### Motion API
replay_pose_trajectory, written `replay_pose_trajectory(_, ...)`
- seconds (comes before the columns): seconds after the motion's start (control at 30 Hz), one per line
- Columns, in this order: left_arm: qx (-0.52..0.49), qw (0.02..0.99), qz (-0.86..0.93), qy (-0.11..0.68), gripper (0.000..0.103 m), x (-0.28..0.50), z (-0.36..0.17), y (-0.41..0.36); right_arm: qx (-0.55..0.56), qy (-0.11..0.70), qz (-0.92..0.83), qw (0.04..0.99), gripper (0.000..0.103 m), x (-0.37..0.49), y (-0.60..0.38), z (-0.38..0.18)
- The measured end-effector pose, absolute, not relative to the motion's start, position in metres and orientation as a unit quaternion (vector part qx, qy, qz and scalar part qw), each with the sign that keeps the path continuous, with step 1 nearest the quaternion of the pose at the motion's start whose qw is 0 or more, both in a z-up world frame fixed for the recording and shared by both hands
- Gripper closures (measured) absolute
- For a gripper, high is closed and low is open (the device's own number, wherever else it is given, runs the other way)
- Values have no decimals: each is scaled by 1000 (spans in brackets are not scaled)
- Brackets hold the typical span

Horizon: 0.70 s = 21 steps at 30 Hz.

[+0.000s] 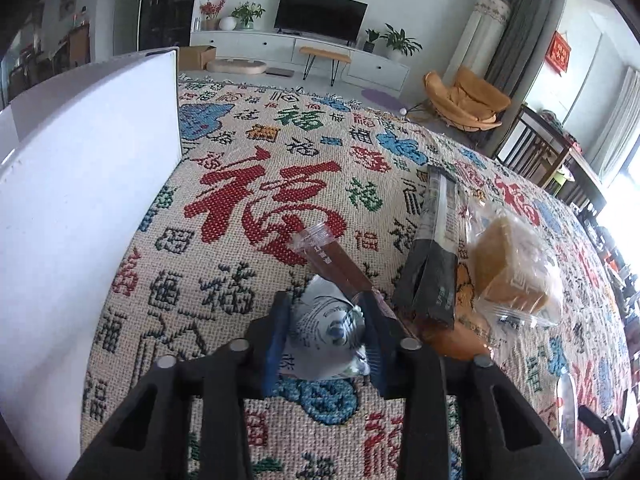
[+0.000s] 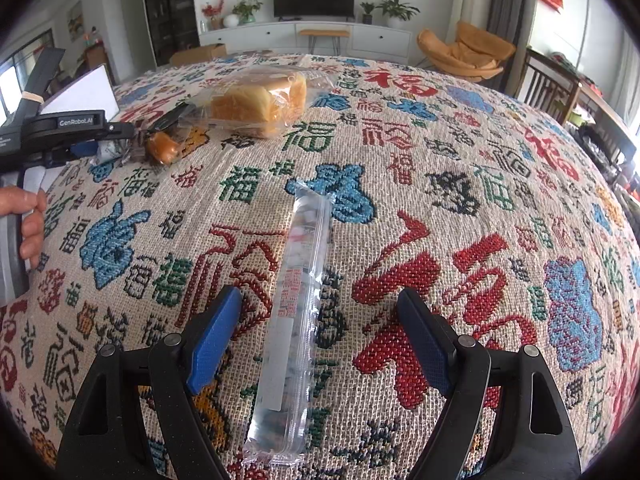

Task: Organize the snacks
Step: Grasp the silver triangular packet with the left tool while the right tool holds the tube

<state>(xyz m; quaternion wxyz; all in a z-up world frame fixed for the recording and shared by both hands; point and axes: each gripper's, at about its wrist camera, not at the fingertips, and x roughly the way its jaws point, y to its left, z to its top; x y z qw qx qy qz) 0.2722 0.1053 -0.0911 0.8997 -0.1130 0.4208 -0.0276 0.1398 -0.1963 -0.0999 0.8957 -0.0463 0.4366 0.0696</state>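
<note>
**A:** Right, your left gripper (image 1: 326, 330) has its blue-padded jaws closed on a small crinkled silver foil packet (image 1: 328, 332), pinching it across the middle so the loose foil bunches between the pads. That is a sensible hold, I think: a soft pouch gives no firm edge to grab.

**B:** And your right gripper (image 2: 320, 332)?

**A:** Jaws wide apart, holding nothing. A long clear plastic sleeve of snacks (image 2: 294, 320) lies flat on the woven tablecloth with coloured Chinese characters (image 2: 480, 160), running lengthwise between your two fingers but touching neither. You look lined up to close across its narrow width.

**B:** Where are the other snacks?

**A:** Just beyond the left gripper sits a small heap: a slim brown bar in a clear wrapper (image 1: 332, 258), a tall black gusseted pouch (image 1: 434, 256) lying on its side, and a block of sliced yellow bread in a clear bag (image 1: 512, 264). An orange rounded item shows under the pouch's near end; I cannot tell what it is. They overlap one another, so you would do well to lift each clear of the rest.

**B:** And where should they go?

**A:** Probably the white smooth-walled box (image 1: 80, 200) standing to the left of the foil packet, near it. Its inside is hidden from both views.

**B:** Anything to mind?

**A:** The coarse cloth should grip the slick sleeve little, so it may slide as you close. The bread is soft and would crush under a hard squeeze.
</note>
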Motion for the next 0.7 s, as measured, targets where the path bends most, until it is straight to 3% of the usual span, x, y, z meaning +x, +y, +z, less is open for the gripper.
replay_pose_trajectory(0.3, -112, 874, -143, 451, 71, 175, -74, 85, -46, 436, 70, 896, 20, 140, -196, -100)
replay_pose_trajectory(0.4, -87, 870, -178, 452, 66, 149, -71, 60, -46, 437, 70, 896, 20, 140, -196, -100)
replay_pose_trajectory(0.5, -48, 879, -165, 444, 44, 141, -78, 43, -46, 436, 70, 896, 20, 140, -196, -100)
replay_pose_trajectory(0.57, -33, 881, -134, 453, 20, 146, -88, 43, -46, 436, 70, 896, 20, 140, -196, -100)
replay_pose_trajectory(0.7, -53, 887, -130, 440, 14, 144, -96, 54, -45, 436, 70, 896, 20, 140, -197, -100)
